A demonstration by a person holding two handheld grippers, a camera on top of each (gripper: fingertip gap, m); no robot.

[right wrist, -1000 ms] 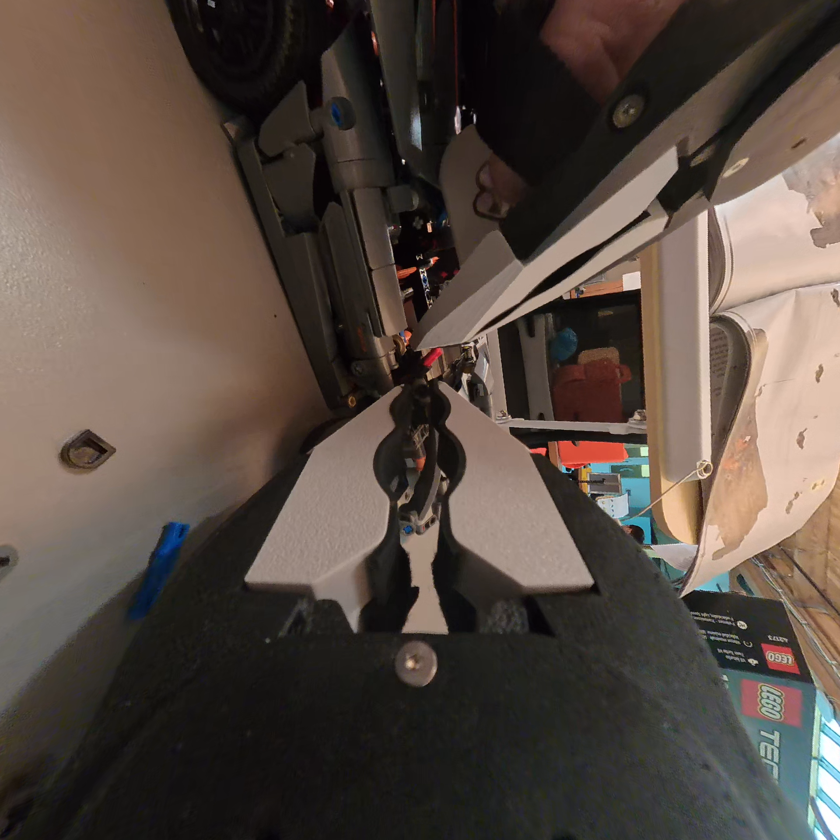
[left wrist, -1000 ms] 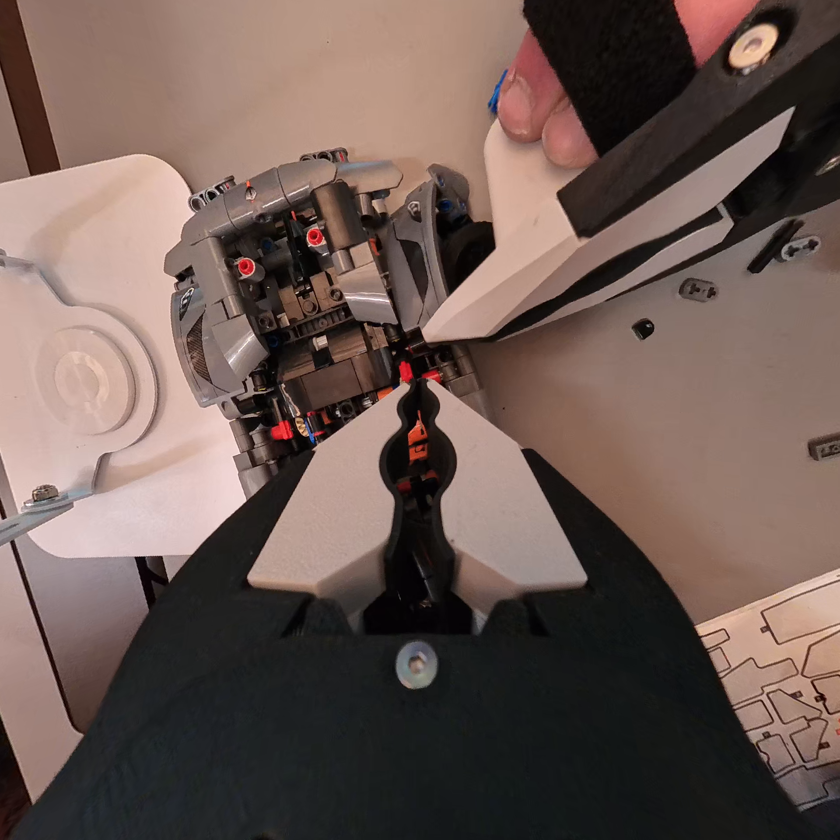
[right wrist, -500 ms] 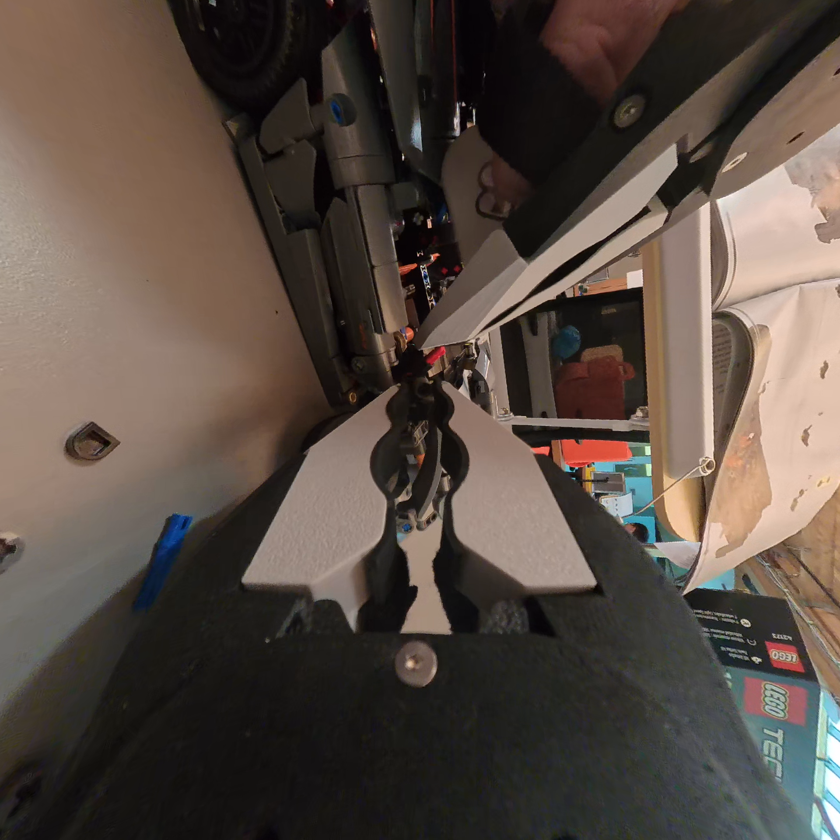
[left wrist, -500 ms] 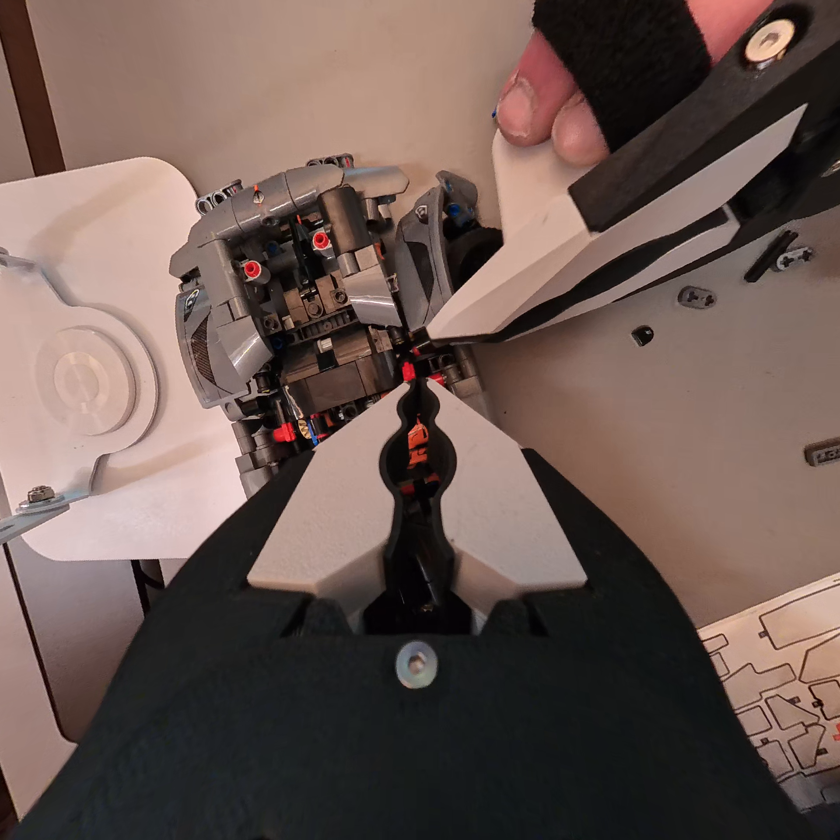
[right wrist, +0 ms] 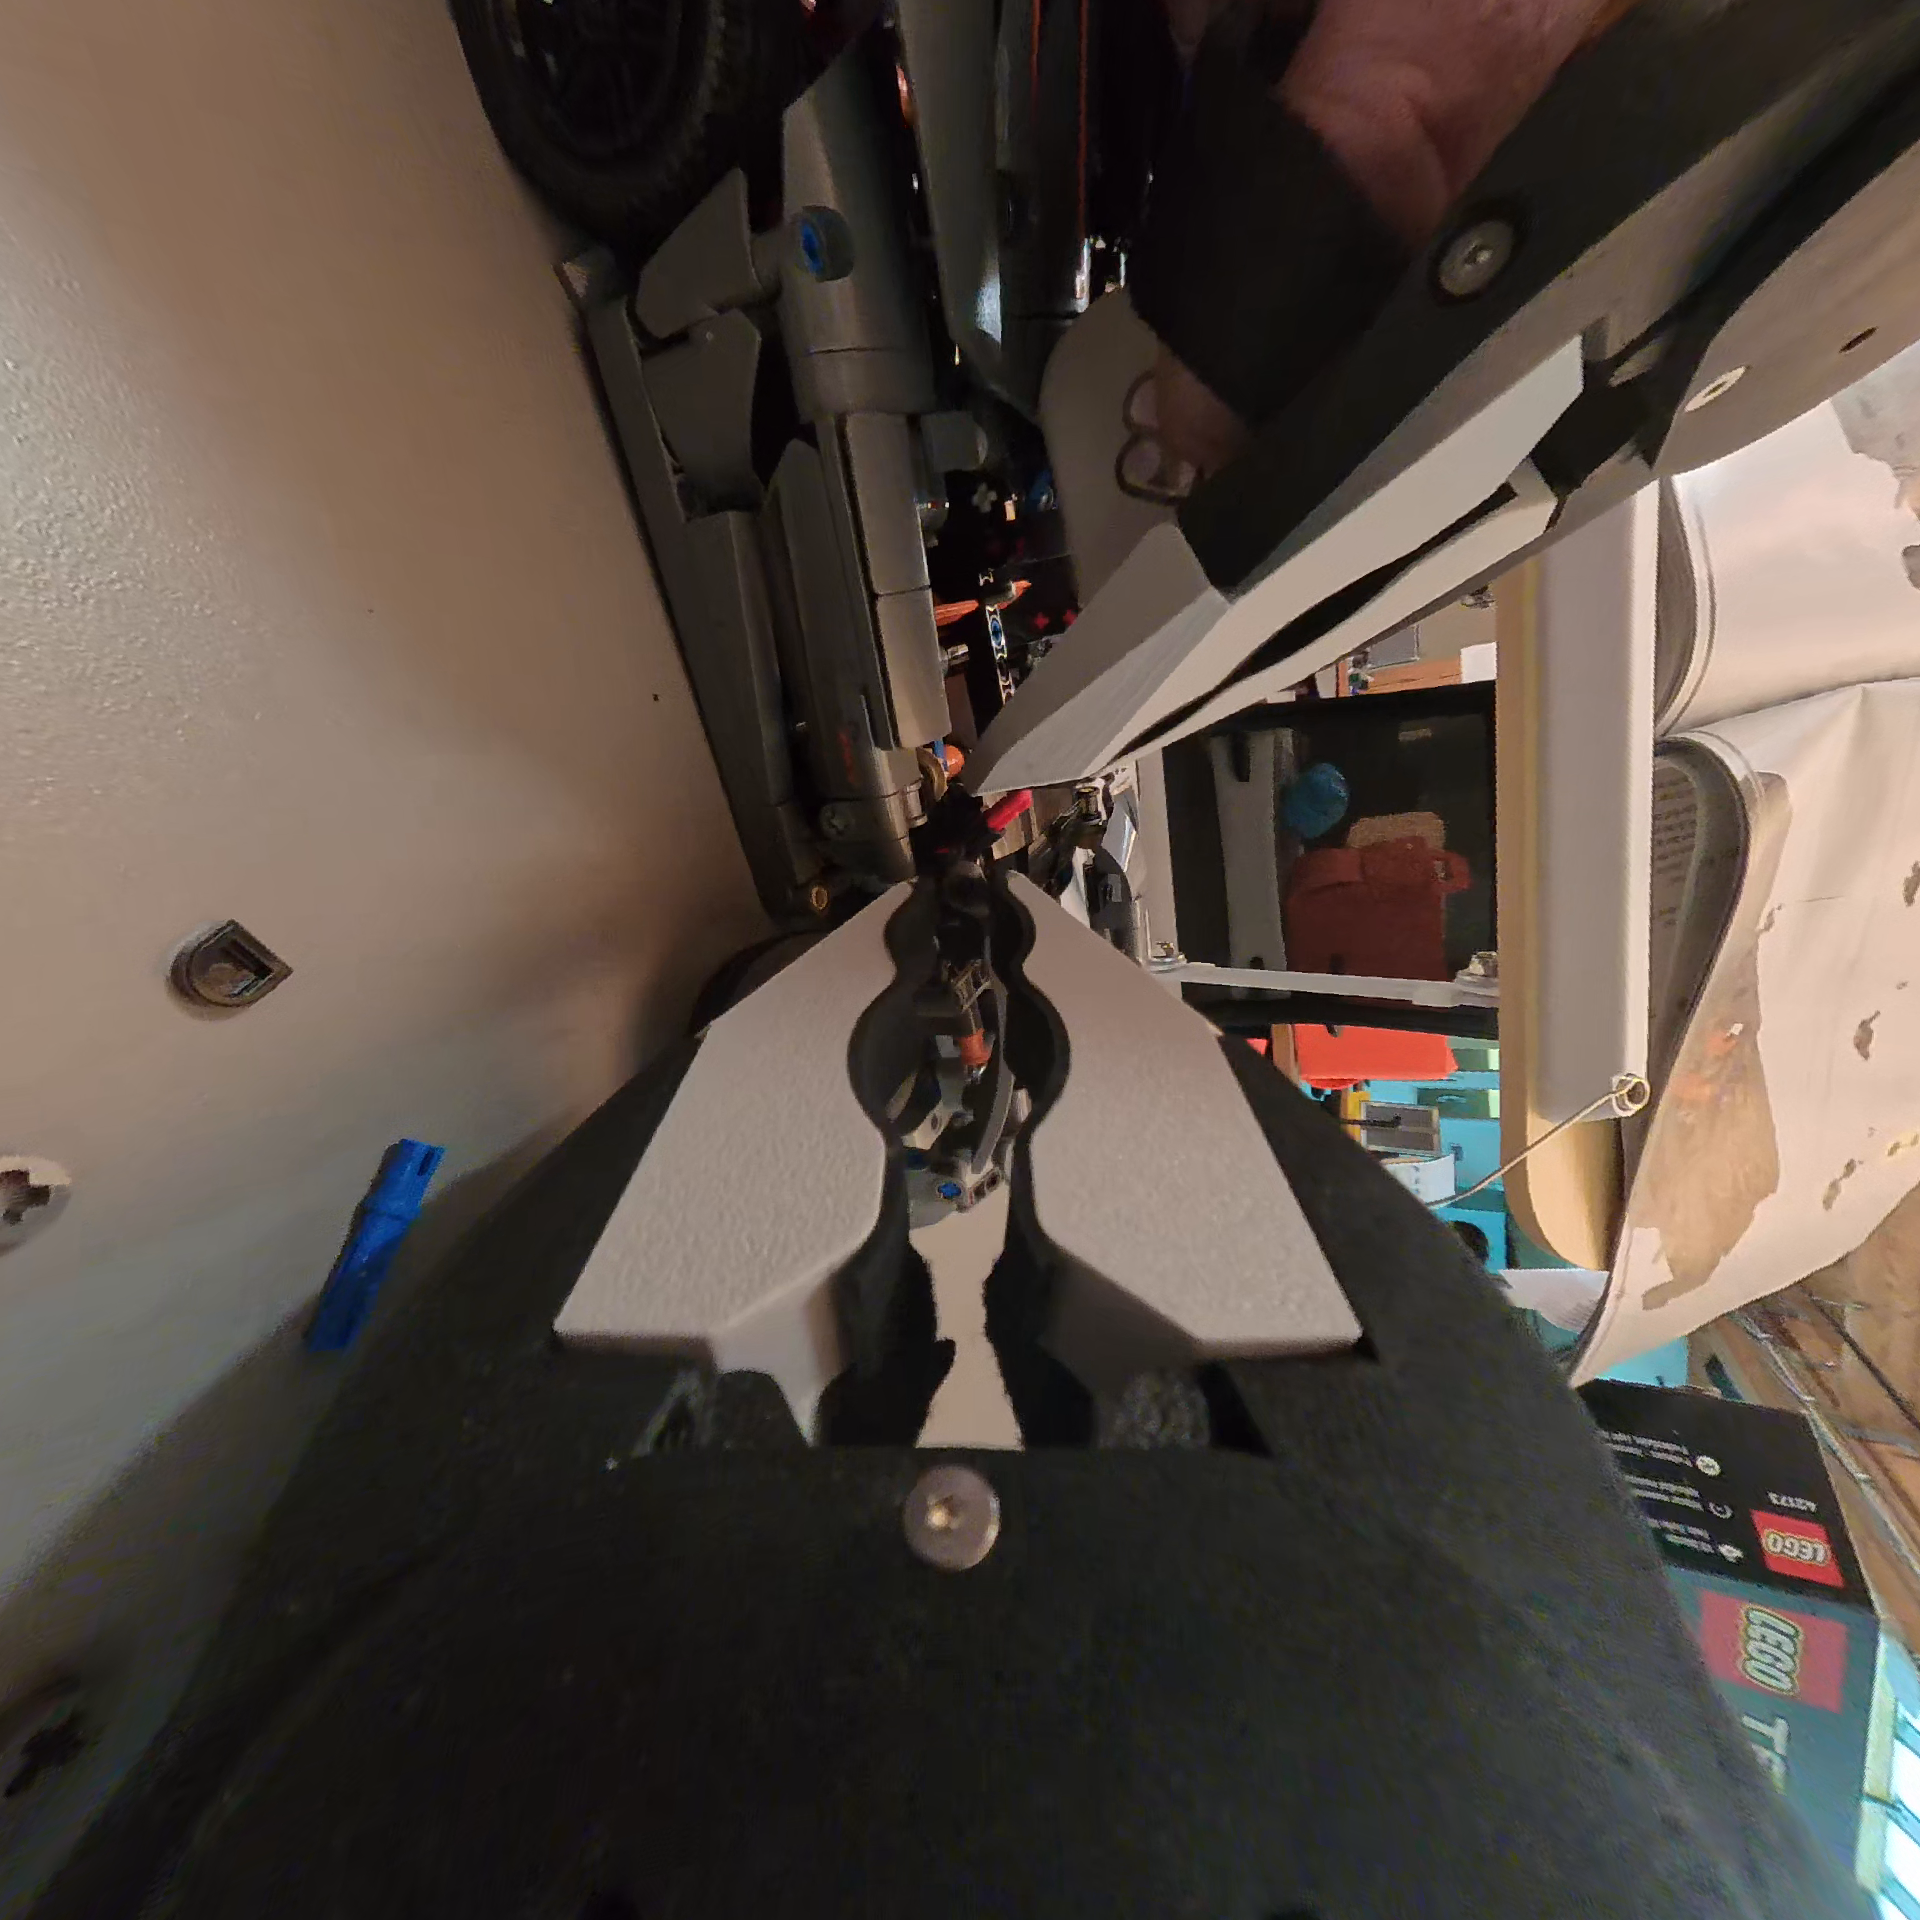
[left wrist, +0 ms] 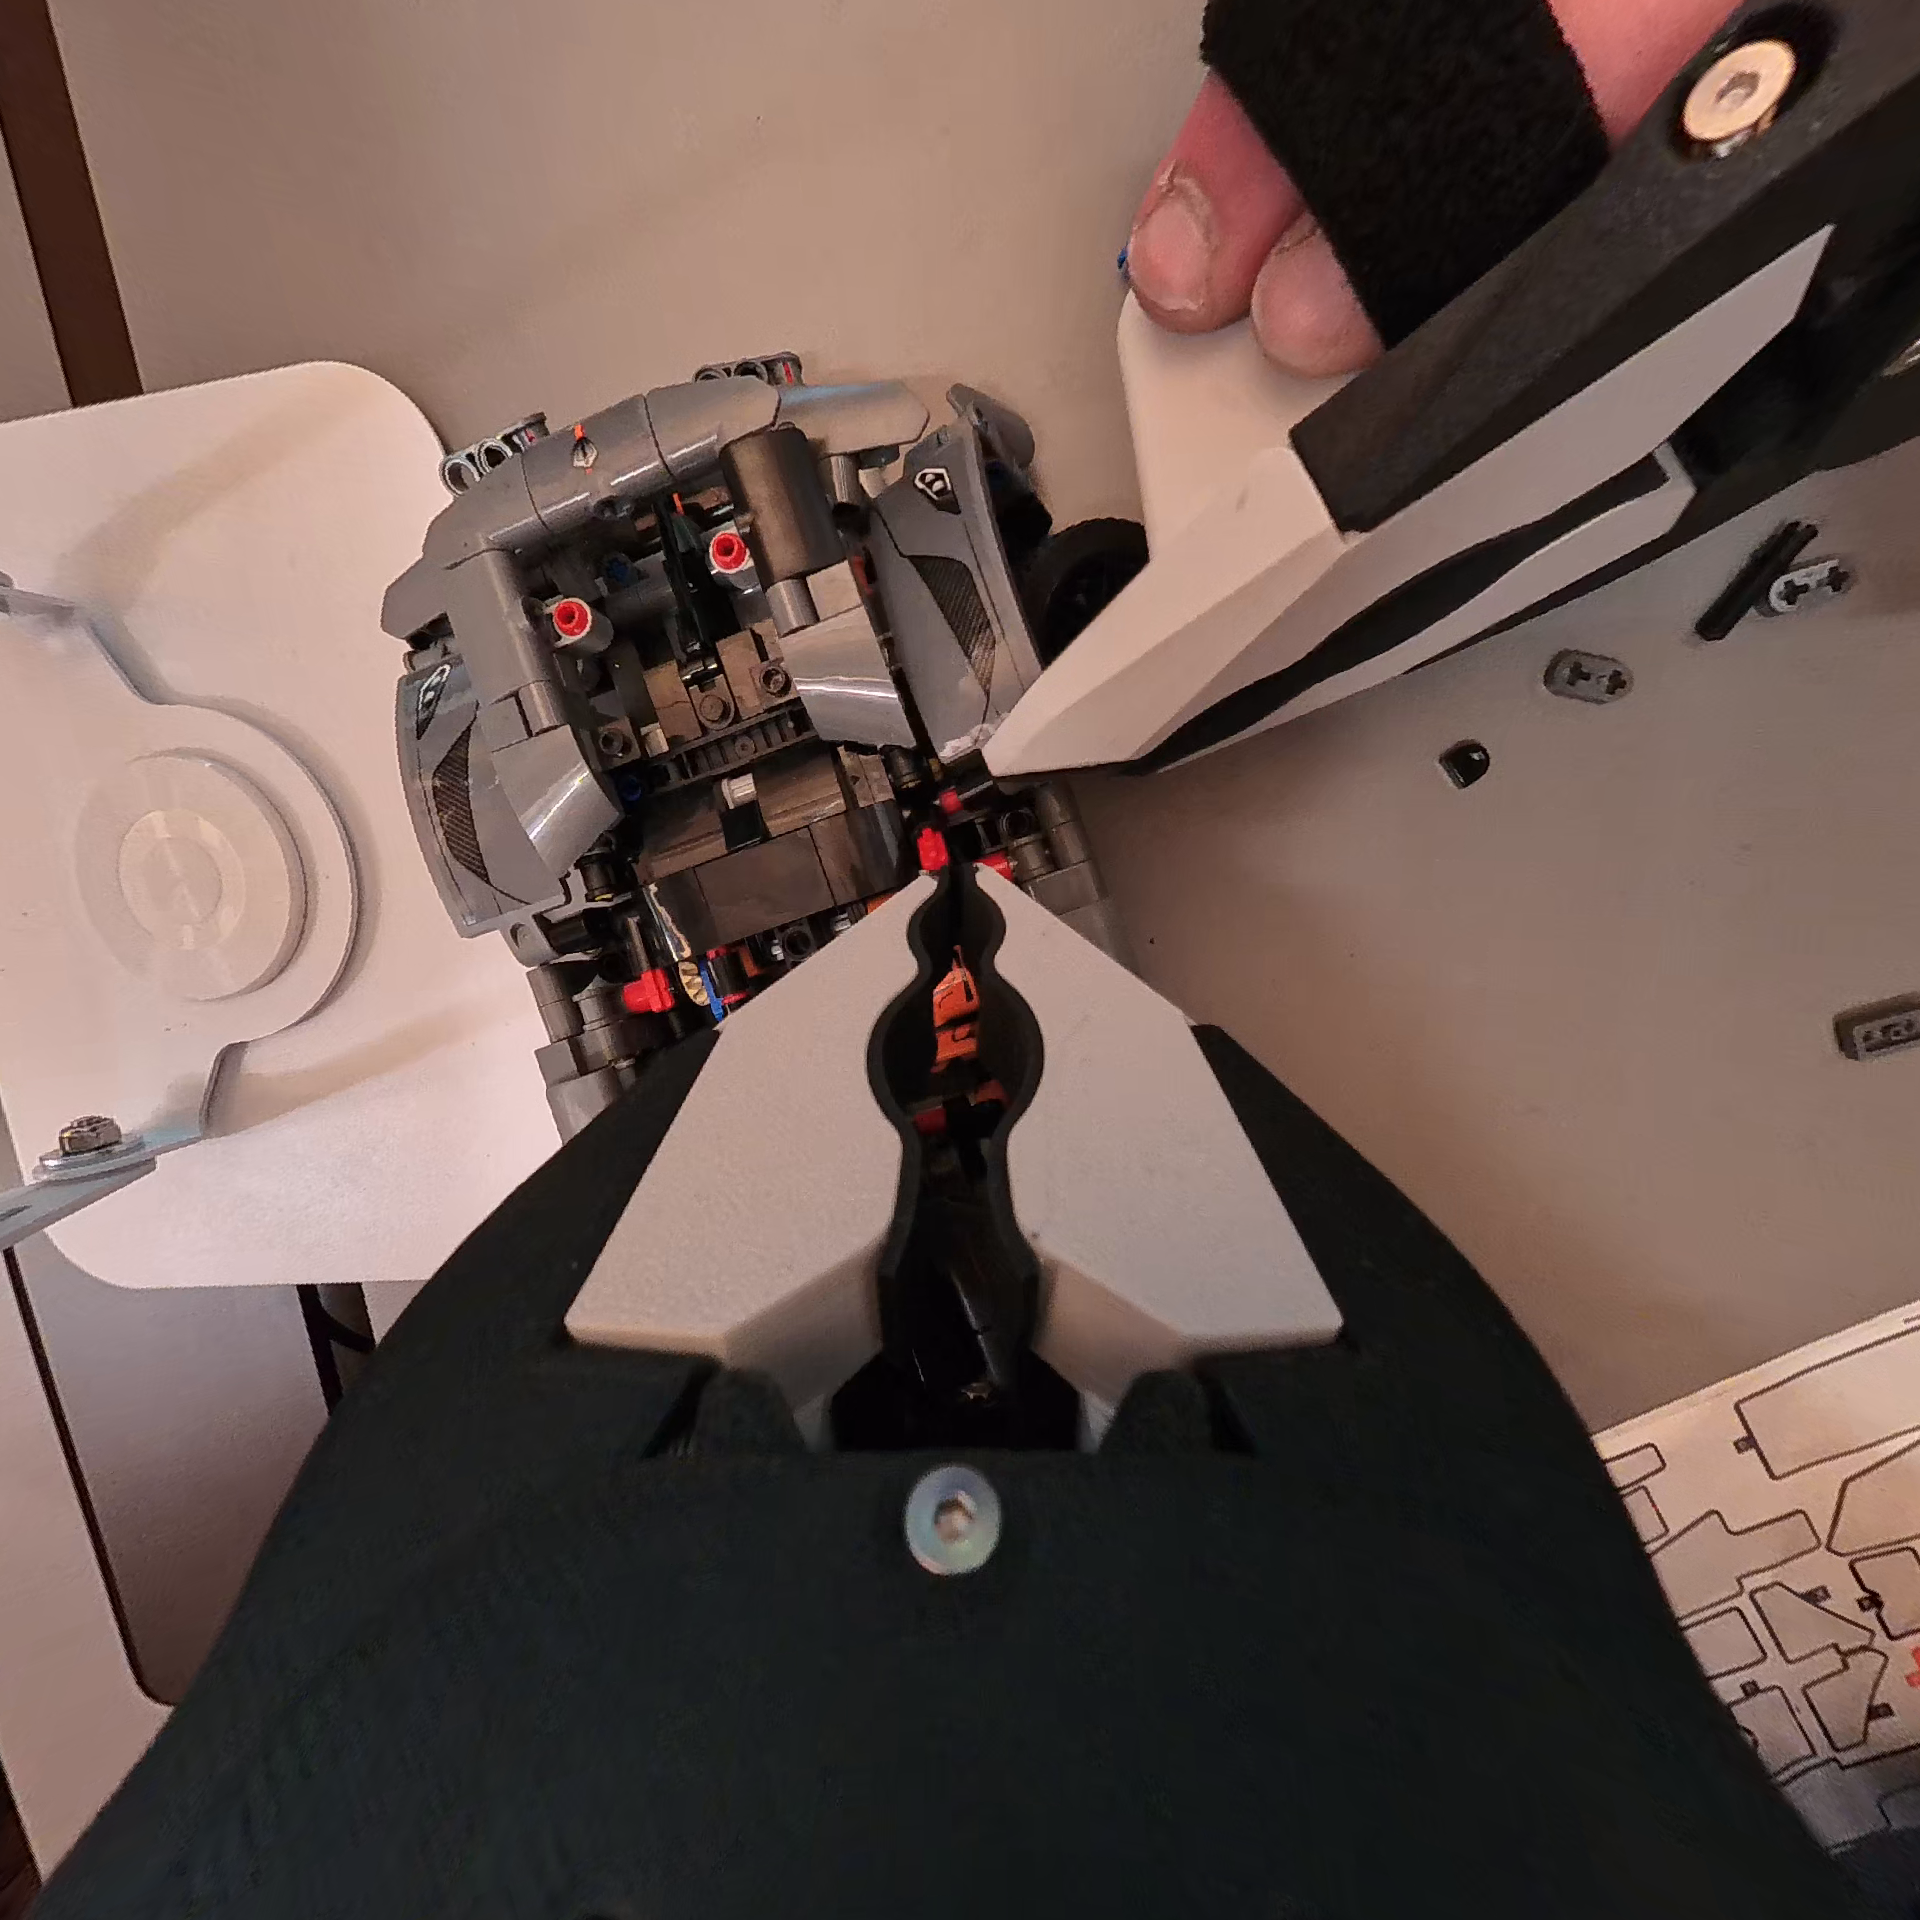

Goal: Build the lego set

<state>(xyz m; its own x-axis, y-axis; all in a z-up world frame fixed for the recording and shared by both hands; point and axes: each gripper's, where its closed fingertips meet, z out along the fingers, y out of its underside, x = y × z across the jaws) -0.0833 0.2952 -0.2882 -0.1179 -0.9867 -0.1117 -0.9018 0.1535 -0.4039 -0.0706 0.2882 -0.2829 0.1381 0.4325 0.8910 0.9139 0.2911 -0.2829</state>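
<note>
We see the grey lego car (left wrist: 717,675) lying on the beige surface (left wrist: 1455,1039), partly over a white plate (left wrist: 260,1143) at 9 o'clock in the left wrist view. The left gripper (left wrist: 954,883) has its fingers clenched on the car's dark rear part, where small red and orange pieces show between them. The right gripper (left wrist: 987,764) comes in from 2 o'clock, its fingers pressed together, and its tip touches the car just above the left tip. In the right wrist view the right gripper (right wrist: 961,883) grasps a thin dark grey part of the car. Loose small grey pieces (left wrist: 1584,677) lie at 3 o'clock, and a printed sheet (left wrist: 1766,1538) at 4 o'clock.
</note>
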